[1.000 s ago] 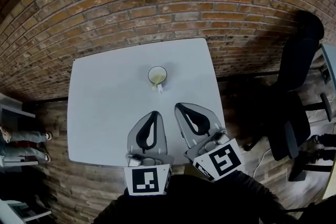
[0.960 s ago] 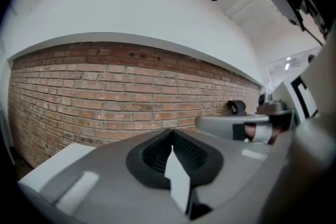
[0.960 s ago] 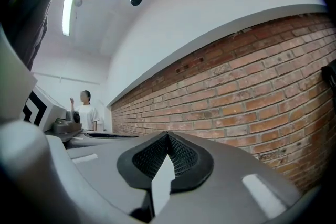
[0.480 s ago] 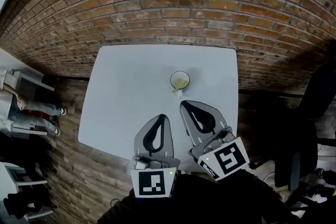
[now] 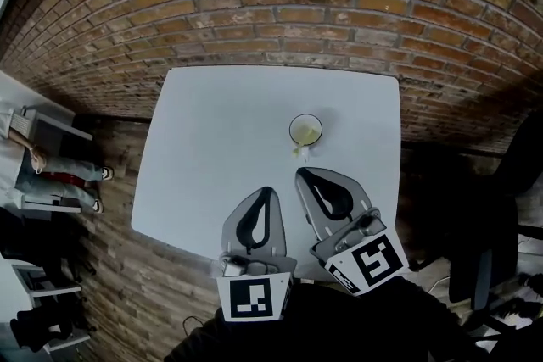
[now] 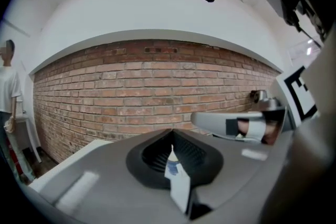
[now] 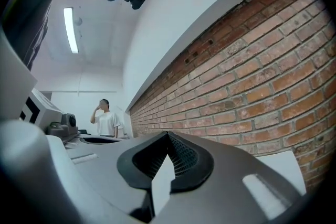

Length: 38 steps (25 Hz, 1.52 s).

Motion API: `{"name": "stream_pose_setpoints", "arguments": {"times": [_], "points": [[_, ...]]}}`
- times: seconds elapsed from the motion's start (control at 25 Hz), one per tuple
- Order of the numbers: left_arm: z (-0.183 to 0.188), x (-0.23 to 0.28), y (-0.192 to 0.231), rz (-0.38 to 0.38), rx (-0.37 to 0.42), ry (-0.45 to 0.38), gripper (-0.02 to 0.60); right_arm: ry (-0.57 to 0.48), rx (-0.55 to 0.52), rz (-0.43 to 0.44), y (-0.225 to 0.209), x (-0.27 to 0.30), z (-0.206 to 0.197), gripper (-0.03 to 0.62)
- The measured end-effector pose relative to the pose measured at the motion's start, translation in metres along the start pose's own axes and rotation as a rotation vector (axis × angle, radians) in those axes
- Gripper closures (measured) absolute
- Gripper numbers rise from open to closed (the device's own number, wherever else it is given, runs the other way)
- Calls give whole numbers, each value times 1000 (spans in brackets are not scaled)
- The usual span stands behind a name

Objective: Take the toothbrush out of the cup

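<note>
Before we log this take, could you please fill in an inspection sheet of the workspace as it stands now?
Surface: white table, bare apart from the cup.
Job's things: cup stands upright on the table's far right part; toothbrush is in it, one end leaning out over the near rim.
Clutter: nothing seen.
Grippers: left tool and right tool are both shut and empty, over the table's near edge and apart from the cup; the right tool is the closer one.
Cables: nothing clearly seen.
Surroundings: brick wall behind the table; office chair on the right; a person standing on the left.
</note>
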State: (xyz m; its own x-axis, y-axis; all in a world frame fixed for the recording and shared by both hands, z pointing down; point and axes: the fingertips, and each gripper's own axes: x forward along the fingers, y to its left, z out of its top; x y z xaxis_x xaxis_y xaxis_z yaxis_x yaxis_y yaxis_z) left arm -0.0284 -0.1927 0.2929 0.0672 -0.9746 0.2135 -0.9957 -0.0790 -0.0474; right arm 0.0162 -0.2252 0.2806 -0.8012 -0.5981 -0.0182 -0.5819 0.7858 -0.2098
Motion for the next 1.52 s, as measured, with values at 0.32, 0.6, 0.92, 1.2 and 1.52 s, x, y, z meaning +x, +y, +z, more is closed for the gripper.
{"name": "stream_pose_setpoints", "arguments": {"times": [0.32, 0.6, 0.92, 1.2, 1.52], "points": [[6, 43, 2, -113, -57, -52, 574, 29, -58, -145, -37, 5, 0, 594], [17, 69, 11, -162, -56, -80, 574, 38, -81, -200, -50, 19, 5, 594], [-14, 89, 9, -188, -99, 3, 574, 117, -26, -258, -76, 23, -36, 594], [-49, 102, 14, -168, -116, 45, 574, 196, -20, -244, -81, 24, -86, 594], [-72, 111, 24, -142, -126, 76, 574, 254, -74, -230, -81, 35, -115, 592]]}}
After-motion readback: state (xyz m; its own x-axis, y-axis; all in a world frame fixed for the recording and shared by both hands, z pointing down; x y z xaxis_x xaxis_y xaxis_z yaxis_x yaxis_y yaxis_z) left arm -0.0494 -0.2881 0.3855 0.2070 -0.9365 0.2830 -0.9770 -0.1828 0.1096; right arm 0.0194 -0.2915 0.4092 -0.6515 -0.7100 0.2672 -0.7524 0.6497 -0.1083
